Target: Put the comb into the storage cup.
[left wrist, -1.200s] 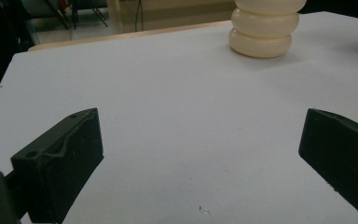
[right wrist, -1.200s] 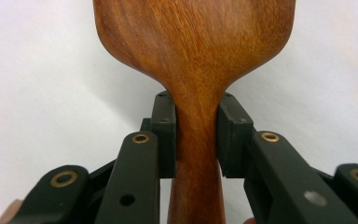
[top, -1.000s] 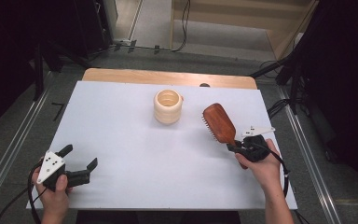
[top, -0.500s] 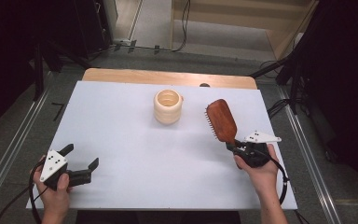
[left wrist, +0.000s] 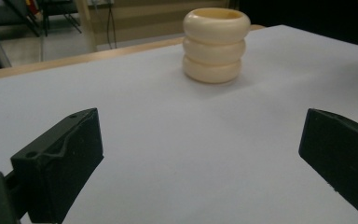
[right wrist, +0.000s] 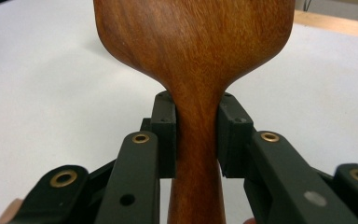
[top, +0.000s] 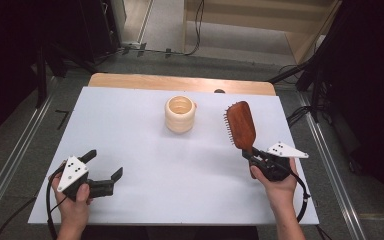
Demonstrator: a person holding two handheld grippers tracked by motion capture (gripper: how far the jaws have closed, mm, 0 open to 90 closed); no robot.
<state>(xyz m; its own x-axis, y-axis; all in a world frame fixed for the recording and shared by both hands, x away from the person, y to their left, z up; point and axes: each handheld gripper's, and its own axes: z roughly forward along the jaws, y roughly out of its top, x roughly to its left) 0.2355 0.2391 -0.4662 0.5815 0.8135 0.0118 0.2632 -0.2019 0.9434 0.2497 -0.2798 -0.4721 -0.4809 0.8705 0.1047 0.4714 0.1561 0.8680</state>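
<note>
A brown wooden hairbrush [top: 241, 124] is lifted off the white table at the right, its head pointing away from me and its bristles facing left. My right gripper [top: 252, 156] is shut on the brush handle [right wrist: 196, 140], both jaws pressing its narrow neck. A cream ribbed cup [top: 180, 114] stands upright at the table's middle back, also seen ahead in the left gripper view as the cup [left wrist: 216, 44]. My left gripper [top: 104, 165] rests near the front left corner, open, with bare table between its jaws.
The white table top [top: 130, 130] has a wooden strip [top: 180, 82] along its far edge. Metal rails [top: 15, 160] run along both sides of the table. Dark floor and cables lie beyond the far edge.
My right gripper has raised the hairbrush and turned it more upright, the head now pointing straight away. The left gripper has stayed in place.
</note>
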